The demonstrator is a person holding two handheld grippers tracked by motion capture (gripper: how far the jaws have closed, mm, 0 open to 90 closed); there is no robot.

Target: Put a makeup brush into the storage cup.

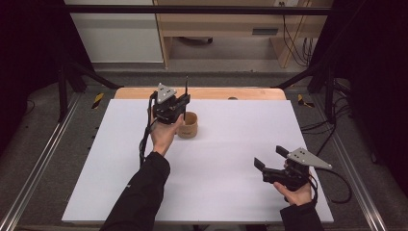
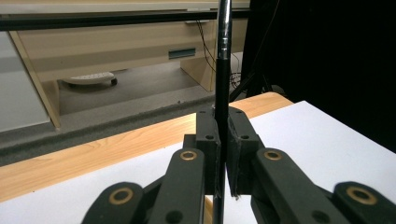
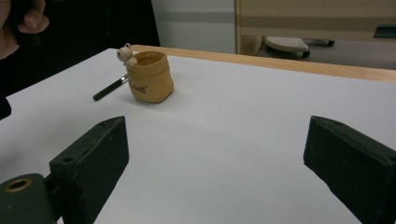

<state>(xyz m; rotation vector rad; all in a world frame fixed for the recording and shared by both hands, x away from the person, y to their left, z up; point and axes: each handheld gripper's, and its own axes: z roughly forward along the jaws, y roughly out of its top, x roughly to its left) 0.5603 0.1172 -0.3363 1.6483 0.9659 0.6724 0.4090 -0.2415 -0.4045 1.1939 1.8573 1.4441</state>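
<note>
Pen (image 2: 222, 70) | upright, clamped between left gripper (image 2: 223, 154) jaws, above tan cup (image 1: 188, 124) on white table (image 1: 231, 144) | right gripper (image 1: 269, 159) jaws wide apart, holding nothing, near table's right side

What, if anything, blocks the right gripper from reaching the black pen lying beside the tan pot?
Probably yes, it can: the right gripper is open, and bare table lies between it and the pen; the pot sits beside, not across.
</note>
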